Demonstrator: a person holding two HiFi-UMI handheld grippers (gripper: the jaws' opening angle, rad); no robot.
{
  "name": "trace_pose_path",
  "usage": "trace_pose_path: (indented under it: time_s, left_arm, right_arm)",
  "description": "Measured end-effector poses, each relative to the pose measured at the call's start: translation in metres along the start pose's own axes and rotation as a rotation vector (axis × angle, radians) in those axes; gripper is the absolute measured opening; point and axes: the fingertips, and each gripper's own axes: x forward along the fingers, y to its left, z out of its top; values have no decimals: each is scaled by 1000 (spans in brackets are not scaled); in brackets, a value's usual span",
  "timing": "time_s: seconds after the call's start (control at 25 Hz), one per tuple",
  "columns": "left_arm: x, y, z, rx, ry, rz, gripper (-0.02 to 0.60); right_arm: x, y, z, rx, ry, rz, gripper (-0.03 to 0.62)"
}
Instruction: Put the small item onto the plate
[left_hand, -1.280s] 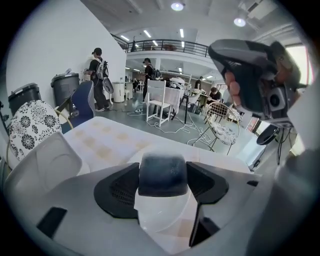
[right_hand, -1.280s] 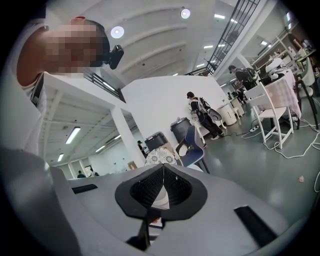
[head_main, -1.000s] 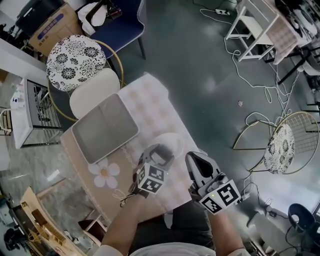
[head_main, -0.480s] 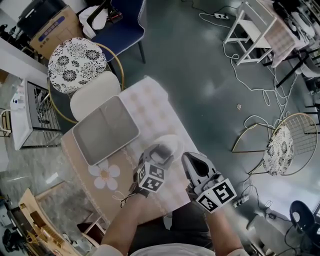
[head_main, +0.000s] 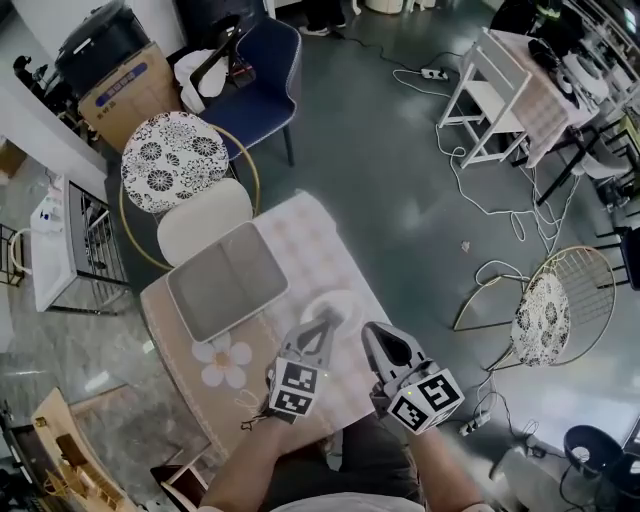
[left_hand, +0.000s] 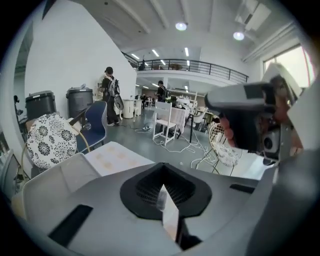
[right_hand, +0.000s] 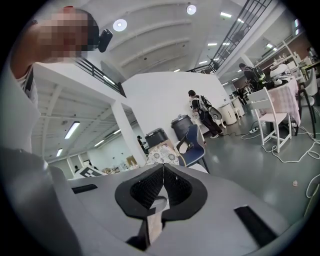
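A white round plate (head_main: 338, 303) lies on the checked cloth of the small table (head_main: 300, 235), partly hidden behind my left gripper (head_main: 322, 326). That gripper hovers over the plate's near edge with its jaws shut and nothing between them; in the left gripper view its fingertips (left_hand: 162, 188) meet in a closed point. My right gripper (head_main: 379, 336) hangs just right of the plate, past the table's edge, shut and empty too (right_hand: 161, 171). I cannot make out a small item anywhere.
A grey rectangular tray (head_main: 226, 281) sits on the far half of the table, and a flower shape (head_main: 225, 362) lies at its left front. A flower-patterned stool (head_main: 173, 160) and white seat (head_main: 205, 220) stand behind; a wire chair (head_main: 545, 310) and cables are right.
The left gripper's jaws, apart before, have come together. Both grippers have drawn back a little toward me, and the head view has shifted so the table sits lower in the frame.
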Motion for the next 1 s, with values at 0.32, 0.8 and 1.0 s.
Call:
trace_pose_path:
  time_s: [0.32, 0.8, 1.0]
  left_arm:
    - [-87, -27, 68, -73, -155, -49, 3]
    - [-207, -73, 128, -112, -321, -93, 3]
    - [-256, -92, 155, -91, -406, -110, 3]
  right_arm:
    - [-19, 55, 39, -36, 4, 21, 14]
    - [-68, 134, 92, -117, -45, 43, 14]
    - [-90, 166, 112, -145, -88, 56, 14]
